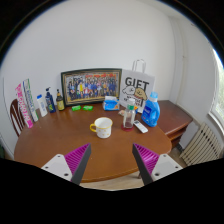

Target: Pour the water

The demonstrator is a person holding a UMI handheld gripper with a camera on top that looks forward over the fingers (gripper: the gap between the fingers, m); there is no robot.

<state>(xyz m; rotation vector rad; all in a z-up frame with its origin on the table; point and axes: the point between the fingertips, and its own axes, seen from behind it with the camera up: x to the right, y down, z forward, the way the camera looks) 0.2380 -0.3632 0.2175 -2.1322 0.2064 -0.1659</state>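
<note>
My hand-held gripper (108, 160) hangs empty, fingers apart, with the mug (102, 127) just ahead and what looks like a bottle (129, 116) beyond, slightly right.

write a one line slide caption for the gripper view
Open gripper hovers empty over a round wooden table, facing a white mug and small bottle ahead, before pouring.

Mug (101, 127) mid-desk (60, 140), ahead of open tool (108, 160); bottles (140, 111) right of it; framed picture (91, 84) and gift bag (137, 88) behind.
</note>
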